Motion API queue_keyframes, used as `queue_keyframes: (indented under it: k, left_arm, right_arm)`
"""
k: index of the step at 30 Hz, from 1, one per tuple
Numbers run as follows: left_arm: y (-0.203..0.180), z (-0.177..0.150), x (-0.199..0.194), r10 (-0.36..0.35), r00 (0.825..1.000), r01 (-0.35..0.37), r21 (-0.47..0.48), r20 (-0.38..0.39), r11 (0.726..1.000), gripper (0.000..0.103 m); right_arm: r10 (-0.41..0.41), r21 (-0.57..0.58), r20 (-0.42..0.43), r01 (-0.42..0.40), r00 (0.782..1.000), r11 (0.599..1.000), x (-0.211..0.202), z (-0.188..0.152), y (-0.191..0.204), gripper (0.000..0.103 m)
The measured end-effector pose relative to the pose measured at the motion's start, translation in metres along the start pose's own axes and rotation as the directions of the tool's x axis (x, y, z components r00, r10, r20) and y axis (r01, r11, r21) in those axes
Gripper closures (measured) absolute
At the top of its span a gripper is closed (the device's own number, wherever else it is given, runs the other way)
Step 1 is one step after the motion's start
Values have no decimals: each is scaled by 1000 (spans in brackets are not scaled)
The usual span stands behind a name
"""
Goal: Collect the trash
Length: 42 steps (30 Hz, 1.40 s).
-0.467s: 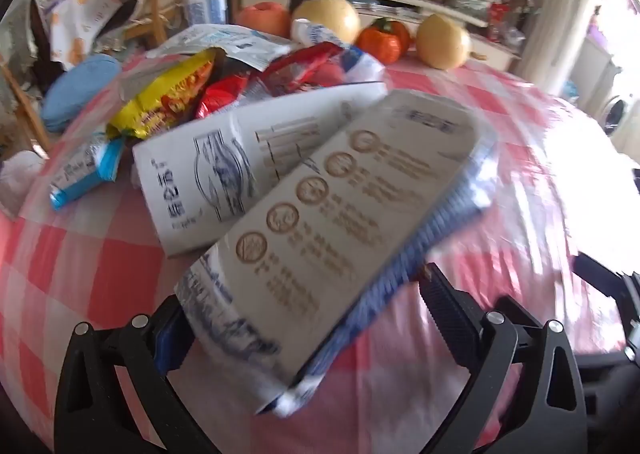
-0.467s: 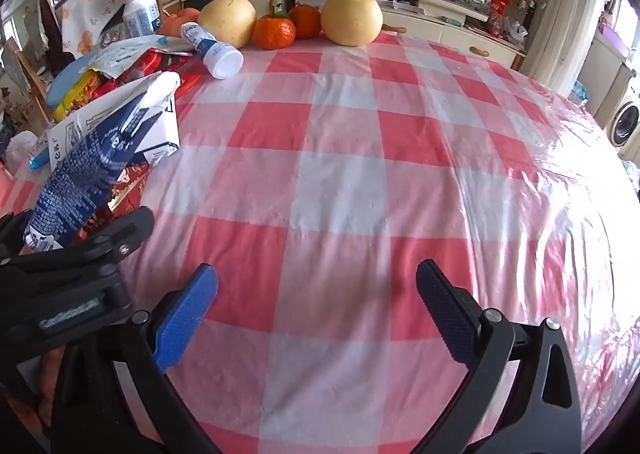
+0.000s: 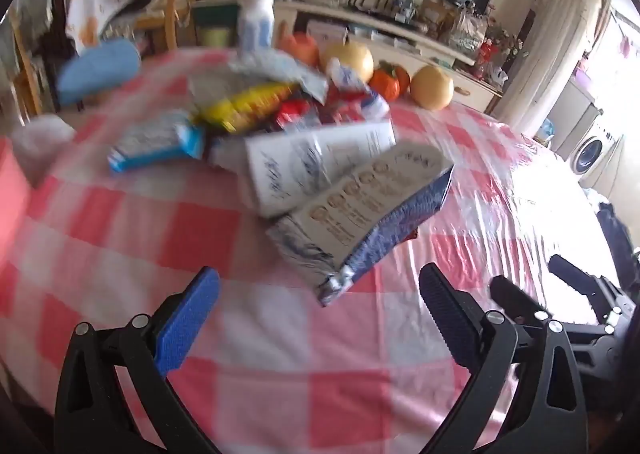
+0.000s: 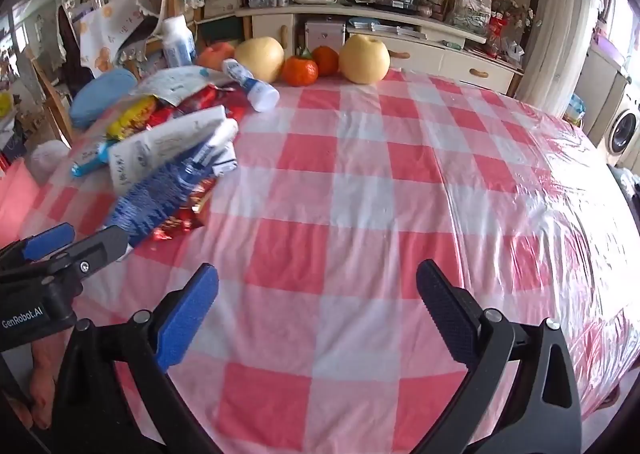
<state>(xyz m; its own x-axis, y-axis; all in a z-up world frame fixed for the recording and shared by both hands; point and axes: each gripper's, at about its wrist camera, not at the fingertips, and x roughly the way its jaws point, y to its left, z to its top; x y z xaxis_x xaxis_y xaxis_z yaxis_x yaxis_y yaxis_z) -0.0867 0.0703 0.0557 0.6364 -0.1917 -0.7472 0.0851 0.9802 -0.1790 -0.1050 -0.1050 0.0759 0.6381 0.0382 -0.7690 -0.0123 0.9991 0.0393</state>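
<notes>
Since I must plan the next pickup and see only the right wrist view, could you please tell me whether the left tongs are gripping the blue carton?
Observer: No. In the left wrist view the left tongs stand wide open with nothing between them, and the blue carton sits just beyond their tips.
Operator: Thank you. Which face of the carton is turned up?
Observer: A pale face printed with a row of round brown icons. The blue side that you see faces right in that view.
</notes>
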Motion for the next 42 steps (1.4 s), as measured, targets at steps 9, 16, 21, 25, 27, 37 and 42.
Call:
queue_keyframes:
  k: [9,16,21,25,27,37,42]
  left_arm:
    - [16,-4,-81,96,984,-110,87,152,990,5]
    - [33,-15,-133,110,970,-130,77,217,989,5]
    - [39,-25,-163,129,957,-153,76,258,985,5]
    - [43,-27,-181,132,950,-158,73,282,985,5]
    - [43,-30,-189,137,945,-165,70,298,984,5]
    - [51,-39,-211,147,927,-175,50,345,983,5]
    - [57,-44,-216,153,916,-179,37,371,983,5]
  right_arm:
    - [26,25,208,-32,978,999,-89,6,26,3]
    - [9,27,387,-21,922,999,-138,0,49,3]
    - [19,19,438,-30,899,999,-157,-9,63,3]
    - [30,-18,496,-25,868,1000,-174,-12,76,3]
    - [41,-31,518,-29,854,999,-180,-14,82,3]
    - [107,-60,511,-89,853,994,-189,-22,99,3]
    - [128,-87,494,-98,860,991,-196,-27,116,3]
